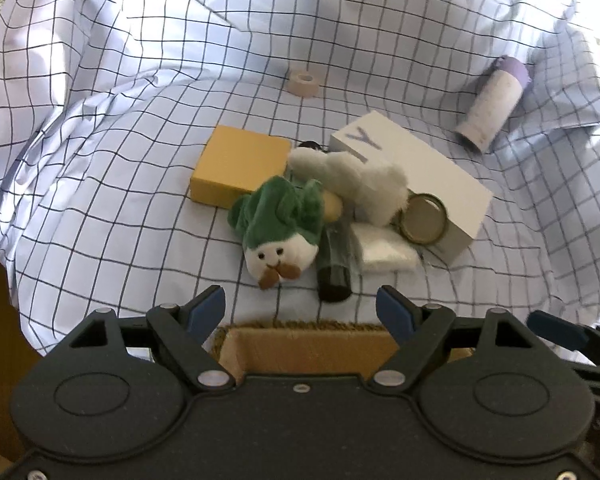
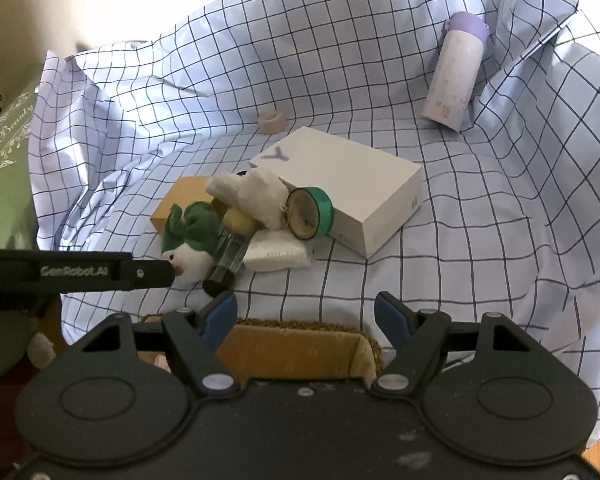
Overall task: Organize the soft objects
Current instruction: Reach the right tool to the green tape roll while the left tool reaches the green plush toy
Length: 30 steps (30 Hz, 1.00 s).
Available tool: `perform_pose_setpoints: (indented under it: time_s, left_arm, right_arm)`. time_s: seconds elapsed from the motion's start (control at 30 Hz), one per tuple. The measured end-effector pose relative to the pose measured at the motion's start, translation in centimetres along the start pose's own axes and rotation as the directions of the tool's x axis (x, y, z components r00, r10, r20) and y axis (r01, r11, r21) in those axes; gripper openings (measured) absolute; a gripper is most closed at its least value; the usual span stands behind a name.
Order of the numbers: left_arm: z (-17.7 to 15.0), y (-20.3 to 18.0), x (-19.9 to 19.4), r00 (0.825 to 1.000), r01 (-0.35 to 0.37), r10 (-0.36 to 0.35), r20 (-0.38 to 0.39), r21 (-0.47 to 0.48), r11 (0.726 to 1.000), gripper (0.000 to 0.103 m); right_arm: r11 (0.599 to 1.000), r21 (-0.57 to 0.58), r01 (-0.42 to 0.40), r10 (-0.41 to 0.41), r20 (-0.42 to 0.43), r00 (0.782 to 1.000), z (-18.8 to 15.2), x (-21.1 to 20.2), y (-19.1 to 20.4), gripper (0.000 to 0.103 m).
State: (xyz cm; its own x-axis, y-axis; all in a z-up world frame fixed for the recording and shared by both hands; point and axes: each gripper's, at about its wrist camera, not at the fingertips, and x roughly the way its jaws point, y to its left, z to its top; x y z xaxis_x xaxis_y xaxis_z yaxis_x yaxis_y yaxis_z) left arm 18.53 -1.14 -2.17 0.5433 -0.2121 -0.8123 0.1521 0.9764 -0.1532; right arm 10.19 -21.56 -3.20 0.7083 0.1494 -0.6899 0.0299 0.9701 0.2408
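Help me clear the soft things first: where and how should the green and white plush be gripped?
Grip the green and white plush across its white face end, coming from the near side. That end lies free on the checked cloth; its green top tucks against the yellow box and the clear tube.

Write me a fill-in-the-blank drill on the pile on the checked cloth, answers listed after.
1. The green-and-white plush toy leans against the ____ cardboard box.
2. The round jar lid with the green rim leans against the ____ rectangular box.
3. The cap of the white cylindrical bottle is ____.
4. Both the left gripper and the right gripper hold ____.

Answers: yellow; white; purple; nothing
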Motion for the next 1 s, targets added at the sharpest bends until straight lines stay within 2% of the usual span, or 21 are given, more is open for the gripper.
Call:
perform_pose_setpoints:
  time_s: [0.53, 0.67, 0.83, 0.87, 0.93, 1.0]
  left_arm:
    - [1.8, 1.8, 5.5, 0.997, -0.052, 0.049, -0.057, -0.067, 0.996, 0.078]
    - [2.1, 2.1, 6.6, 0.996, -0.060, 0.055, -0.071, -0.072, 0.996, 0.079]
    - [2.3, 2.3, 7.5, 0.996, -0.042, 0.035, -0.087, -0.075, 0.996, 0.080]
    - [2.3, 2.3, 7.6, 0.996, -0.037, 0.031, -0.088, -0.073, 0.997, 0.080]
    - [2.4, 2.3, 7.7, 0.996, -0.032, 0.026, -0.089, -0.073, 0.997, 0.080]
    - [2.5, 2.4, 7.8, 0.996, -0.025, 0.018, -0.091, -0.074, 0.997, 0.080]
  right_arm:
    - [0.995, -0.061, 0.076, -0.074, 0.037, 0.997, 1.8, 3.8, 1.6, 0.076]
    - [0.985, -0.114, 0.131, -0.124, 0.067, 0.990, 2.1, 4.9, 2.5, 0.075]
    - [0.952, -0.206, 0.226, -0.205, 0.120, 0.971, 2.2, 6.3, 3.6, 0.067]
    - [0.947, -0.218, 0.237, -0.213, 0.125, 0.969, 2.3, 6.6, 3.7, 0.066]
    - [0.938, -0.237, 0.252, -0.227, 0.128, 0.965, 2.5, 7.2, 3.7, 0.057]
    - [0.932, -0.246, 0.265, -0.239, 0.130, 0.962, 2.7, 7.7, 3.7, 0.056]
